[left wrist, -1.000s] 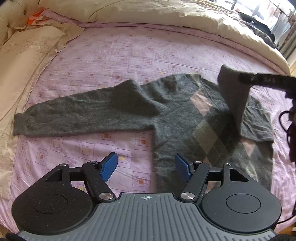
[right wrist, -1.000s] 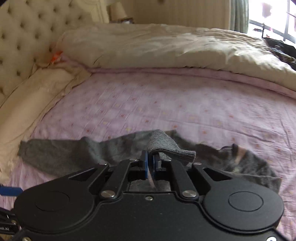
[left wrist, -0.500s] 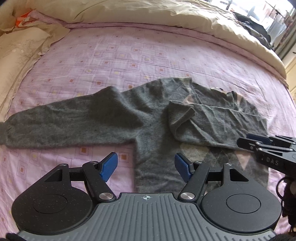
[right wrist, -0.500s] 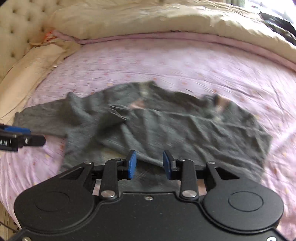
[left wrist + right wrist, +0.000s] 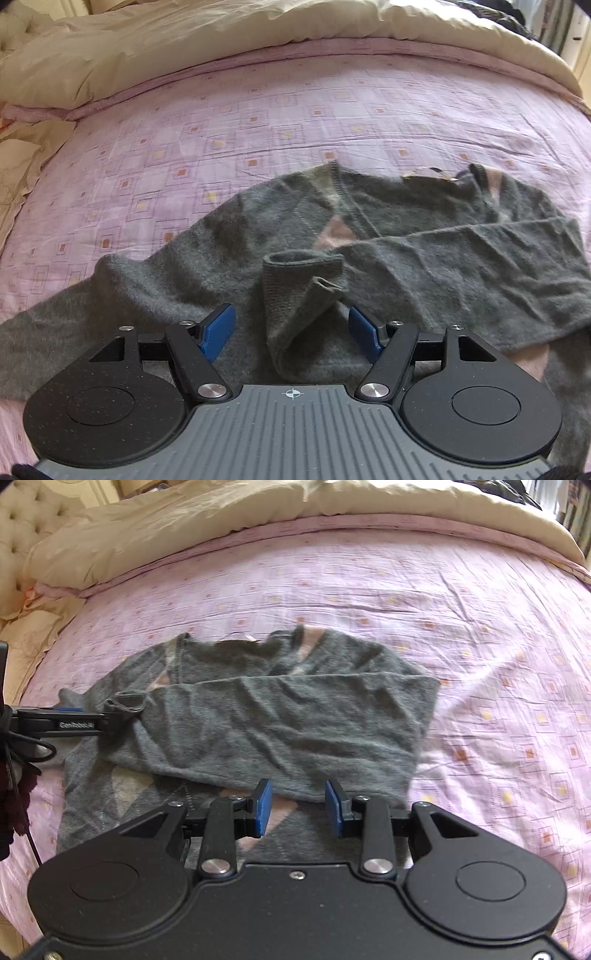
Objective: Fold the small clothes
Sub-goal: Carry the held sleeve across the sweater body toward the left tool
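A grey sweater [image 5: 229, 258] with pink argyle diamonds lies flat on the pink patterned bedsheet [image 5: 280, 122]. One sleeve [image 5: 280, 720] is folded across its chest, and that sleeve's cuff [image 5: 303, 280] stands crumpled. My left gripper [image 5: 291, 328] is open and hovers low, with the cuff between its blue pads [image 5: 218, 332] but untouched. The other sleeve [image 5: 55, 332] runs off to the lower left. In the right wrist view my right gripper [image 5: 298, 805] is open just short of the folded sleeve's near edge, with nothing between its fingers. The left gripper [image 5: 105, 718] shows side-on beside the cuff [image 5: 123, 703].
A cream duvet [image 5: 221, 40] is bunched along the far side of the bed, with a cream pillow [image 5: 26, 635] and a tufted headboard [image 5: 26, 513] at the left. A black cable [image 5: 33, 753] and a dark sleeve [image 5: 14, 805] hang at the left edge.
The right gripper let go of the sleeve, which now lies across the sweater's chest, and drew back toward the hem. The left gripper moved right and down to the cuff.
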Tool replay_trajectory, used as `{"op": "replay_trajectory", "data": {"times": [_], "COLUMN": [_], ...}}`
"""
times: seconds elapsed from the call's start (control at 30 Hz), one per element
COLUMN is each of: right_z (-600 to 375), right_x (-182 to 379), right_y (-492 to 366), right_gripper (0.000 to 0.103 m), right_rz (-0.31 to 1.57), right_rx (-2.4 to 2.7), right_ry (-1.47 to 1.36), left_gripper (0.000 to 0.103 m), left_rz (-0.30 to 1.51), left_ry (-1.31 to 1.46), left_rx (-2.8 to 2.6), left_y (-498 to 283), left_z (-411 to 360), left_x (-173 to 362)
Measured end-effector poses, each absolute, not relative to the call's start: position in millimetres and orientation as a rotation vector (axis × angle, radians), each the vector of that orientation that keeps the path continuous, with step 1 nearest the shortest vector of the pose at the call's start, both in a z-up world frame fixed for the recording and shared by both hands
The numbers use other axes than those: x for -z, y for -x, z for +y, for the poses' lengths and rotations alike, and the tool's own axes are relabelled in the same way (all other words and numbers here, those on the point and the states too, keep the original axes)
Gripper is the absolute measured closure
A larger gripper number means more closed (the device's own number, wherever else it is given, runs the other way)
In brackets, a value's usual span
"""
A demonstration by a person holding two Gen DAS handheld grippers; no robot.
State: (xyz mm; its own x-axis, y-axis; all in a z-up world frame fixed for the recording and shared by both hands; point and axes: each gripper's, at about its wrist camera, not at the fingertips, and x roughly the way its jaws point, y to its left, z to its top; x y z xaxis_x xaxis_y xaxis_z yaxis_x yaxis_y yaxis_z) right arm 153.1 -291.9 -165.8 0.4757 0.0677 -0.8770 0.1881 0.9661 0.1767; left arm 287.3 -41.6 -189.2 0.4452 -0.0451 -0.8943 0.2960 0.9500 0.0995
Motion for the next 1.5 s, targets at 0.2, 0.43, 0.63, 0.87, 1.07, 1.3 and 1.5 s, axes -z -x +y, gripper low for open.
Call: {"op": "replay_trajectory", "data": {"times": [0.2, 0.43, 0.63, 0.87, 1.07, 1.3, 1.5], "right_z": [-339, -384, -410, -415, -392, -391, -384], "right_x": [179, 209, 228, 239, 209, 221, 202], "right_y": [-168, -197, -210, -218, -231, -250, -234], "right_gripper": [0.054, 0.054, 0.054, 0.053, 0.093, 0.091, 0.068], "right_rz": [1.065, 1.066, 1.052, 1.051, 1.028, 1.144, 1.036], "right_rx": [0.168, 0.26, 0.297, 0.3, 0.256, 0.278, 0.342], "right_ry": [-0.32, -0.417, -0.552, -0.612, -0.376, -0.24, -0.287], "left_gripper": [0.036, 0.036, 0.036, 0.036, 0.031, 0.028, 0.023], "left_rz": [1.167, 1.22, 1.158, 1.135, 1.266, 1.26, 1.255], "left_ry": [-0.133, -0.092, -0.082, -0.067, -0.08, -0.085, -0.079], "left_rx": [-0.035, -0.144, 0.035, 0.194, 0.174, 0.178, 0.185], "left_y": [-309, -301, -290, -295, -303, -303, -303], "left_z": [19, 71, 39, -12, -14, -15, -14], "left_x": [201, 196, 176, 189, 232, 233, 230]}}
